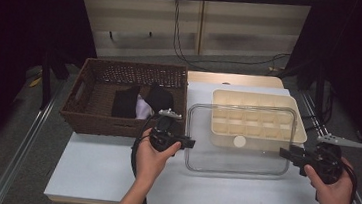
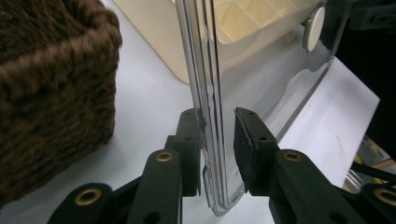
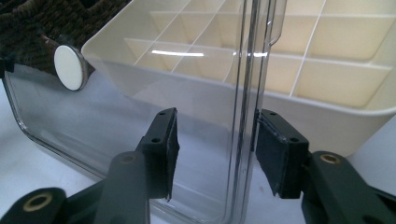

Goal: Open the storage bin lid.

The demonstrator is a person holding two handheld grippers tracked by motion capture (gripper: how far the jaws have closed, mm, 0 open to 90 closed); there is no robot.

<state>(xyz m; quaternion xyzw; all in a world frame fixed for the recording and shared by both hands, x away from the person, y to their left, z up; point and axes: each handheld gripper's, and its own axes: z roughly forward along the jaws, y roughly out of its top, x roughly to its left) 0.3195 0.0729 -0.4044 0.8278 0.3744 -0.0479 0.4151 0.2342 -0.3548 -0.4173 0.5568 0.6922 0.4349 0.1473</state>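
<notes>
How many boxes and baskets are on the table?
2. A brown wicker basket sits at the table's left with dark clothes inside. A cream divided box sits at the right, behind the clear lid that both grippers flank.

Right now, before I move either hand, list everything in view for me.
clear lid: one, transparent with a white round knob, its edges between both grippers' jaws, in front of the box
compartment box: one, cream, on the table's right half
wicker basket: one, dark brown, on the table's left
dark cloth items: a few, black, inside the basket with something white
table: one, white
left gripper: black, left jaw against the lid's edge, right jaw apart
right gripper: black, one pad at the lid's rim, the other apart
</notes>
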